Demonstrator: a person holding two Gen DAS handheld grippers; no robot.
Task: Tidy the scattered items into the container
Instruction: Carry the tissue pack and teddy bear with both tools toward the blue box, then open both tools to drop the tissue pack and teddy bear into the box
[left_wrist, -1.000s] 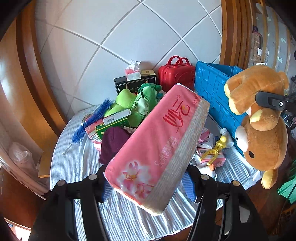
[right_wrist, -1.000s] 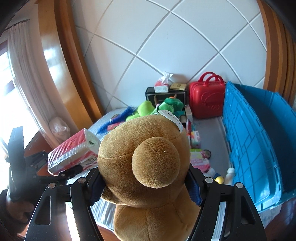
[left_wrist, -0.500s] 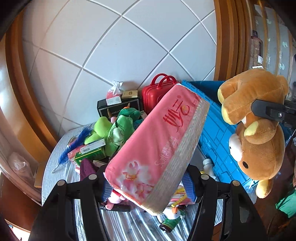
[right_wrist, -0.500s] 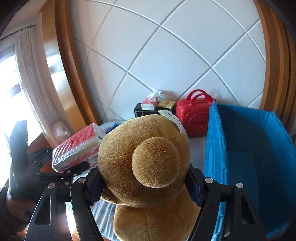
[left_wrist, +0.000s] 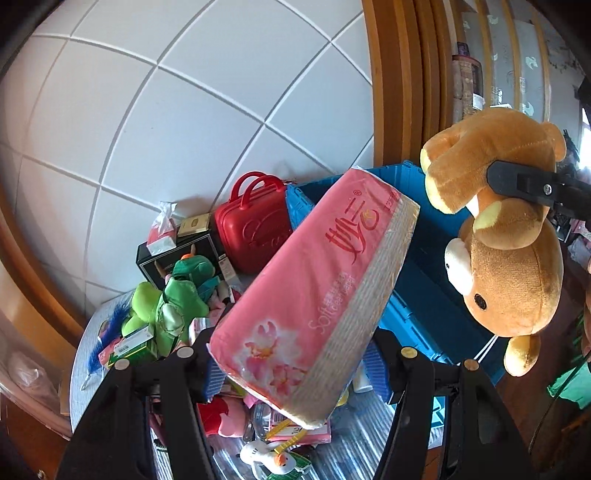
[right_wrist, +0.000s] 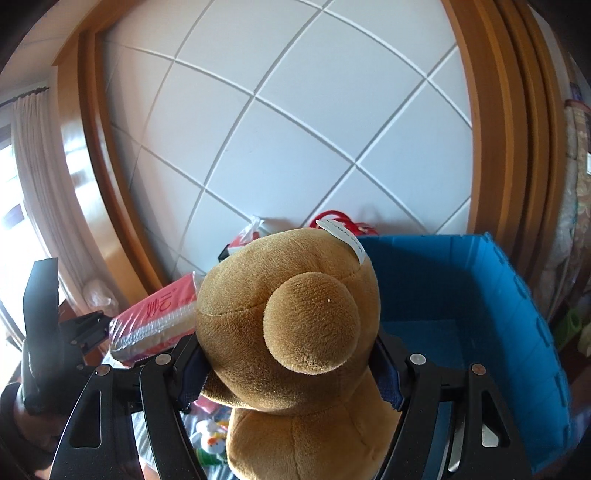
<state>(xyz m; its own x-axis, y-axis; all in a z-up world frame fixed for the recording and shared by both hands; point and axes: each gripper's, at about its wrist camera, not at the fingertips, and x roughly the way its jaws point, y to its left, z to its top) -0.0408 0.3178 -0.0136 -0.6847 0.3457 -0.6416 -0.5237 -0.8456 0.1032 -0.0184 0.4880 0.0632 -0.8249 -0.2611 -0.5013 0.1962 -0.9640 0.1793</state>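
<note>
Left gripper (left_wrist: 295, 354): jaws clamped on the pink tissue pack (left_wrist: 314, 310), held in the air, its far end reaching toward 1 o'clock over the near wall of the blue crate (left_wrist: 424, 295).
Right gripper (right_wrist: 288, 362): jaws clamped on the brown teddy bear (right_wrist: 288, 325), which hangs at the crate's edge, the open crate at 3 o'clock of it.
Crate: as far as its inside shows, bare; nothing put away yet.
In hand: two items, neither released into the crate.
Left on the desk (left_wrist: 81, 362): green plush toy (left_wrist: 166, 302), red toy suitcase (left_wrist: 255, 232), black box (left_wrist: 173, 254), blue feather (left_wrist: 107, 336), small packets and toys at 6 o'clock.
Progress: early, by my reading; most clutter is untouched.
</note>
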